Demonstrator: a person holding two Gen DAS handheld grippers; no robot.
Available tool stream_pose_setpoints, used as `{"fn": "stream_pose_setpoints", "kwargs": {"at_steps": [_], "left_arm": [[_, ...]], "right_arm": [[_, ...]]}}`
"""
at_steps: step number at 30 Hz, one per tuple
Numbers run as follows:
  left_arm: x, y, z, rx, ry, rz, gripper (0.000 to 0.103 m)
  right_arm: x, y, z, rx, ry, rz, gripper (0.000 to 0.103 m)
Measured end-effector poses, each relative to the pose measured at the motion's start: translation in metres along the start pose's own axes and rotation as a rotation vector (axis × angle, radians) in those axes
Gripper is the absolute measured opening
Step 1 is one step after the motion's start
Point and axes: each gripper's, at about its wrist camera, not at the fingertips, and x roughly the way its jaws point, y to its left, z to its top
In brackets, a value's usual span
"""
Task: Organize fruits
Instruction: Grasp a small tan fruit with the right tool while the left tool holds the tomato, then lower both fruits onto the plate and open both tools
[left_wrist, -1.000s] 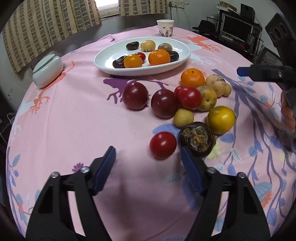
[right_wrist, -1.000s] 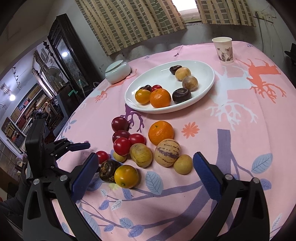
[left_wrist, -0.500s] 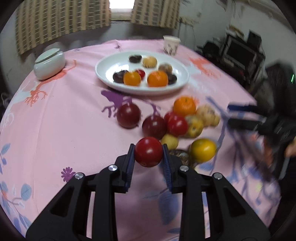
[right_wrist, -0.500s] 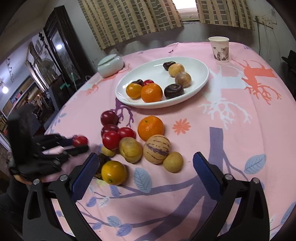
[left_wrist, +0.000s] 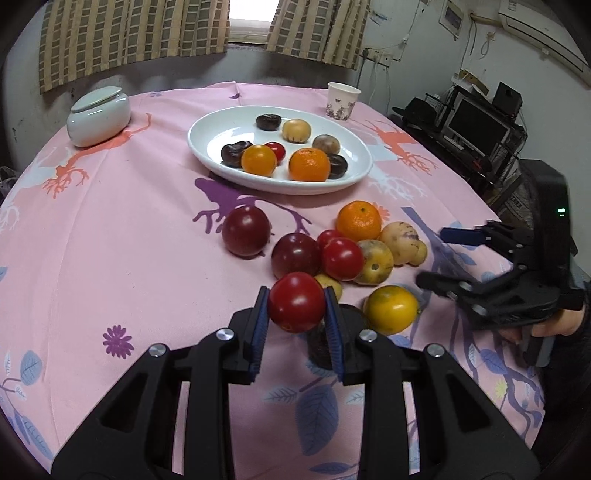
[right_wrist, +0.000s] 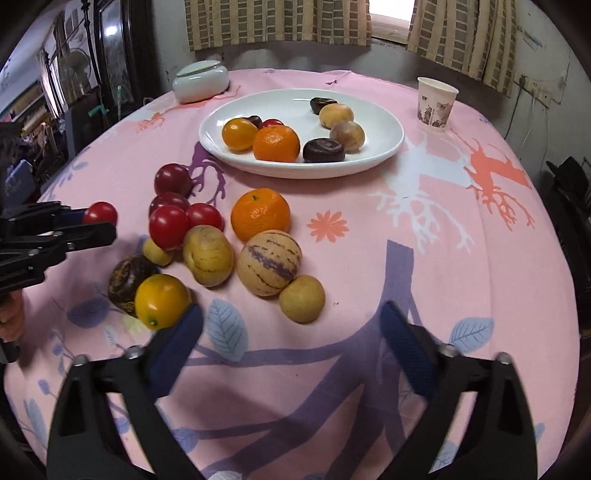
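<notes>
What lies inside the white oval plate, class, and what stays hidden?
The white plate holds eight visible fruits, among them an orange and a small red tomato, partly hidden by a yellow-orange fruit. Their undersides stay hidden.

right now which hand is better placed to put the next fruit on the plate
Left. The left gripper is shut on a red tomato; the right gripper, jaws just closing, holds nothing, so its fruit reaches the white plate first.
</notes>
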Motion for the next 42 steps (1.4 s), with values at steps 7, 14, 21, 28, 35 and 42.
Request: {"fn": "stream_pose_setpoints", "kwargs": {"at_steps": [7, 14, 21, 28, 35, 42], "left_arm": [[0.001, -0.002, -0.003, -0.001, 0.010, -0.029, 0.030], [0.005, 0.000, -0.005, -0.006, 0.020, -0.017, 0.030], [0.002, 0.001, -0.003, -0.019, 0.005, -0.020, 0.030], [-0.022, -0.003, 0.013, 0.011, -0.041, 0.016, 0.030], [-0.041, -0.002, 0.074, 0.072, -0.143, 0.108, 0.030], [0.008, 0.012, 0.135, 0.007, -0.138, 0.138, 0.030]], "right_arm": [[0.017, -0.007, -0.001, 0.023, 0.023, -0.033, 0.044], [0.018, 0.001, 0.000, 0.016, -0.007, -0.038, 0.027], [-0.014, -0.012, 0.008, 0.075, -0.096, -0.039, 0.027], [-0.049, -0.020, 0.018, 0.148, -0.219, -0.006, 0.028], [-0.073, -0.011, 0.068, 0.044, -0.305, -0.031, 0.028], [-0.027, -0.012, 0.125, 0.024, -0.274, -0.035, 0.028]]}}
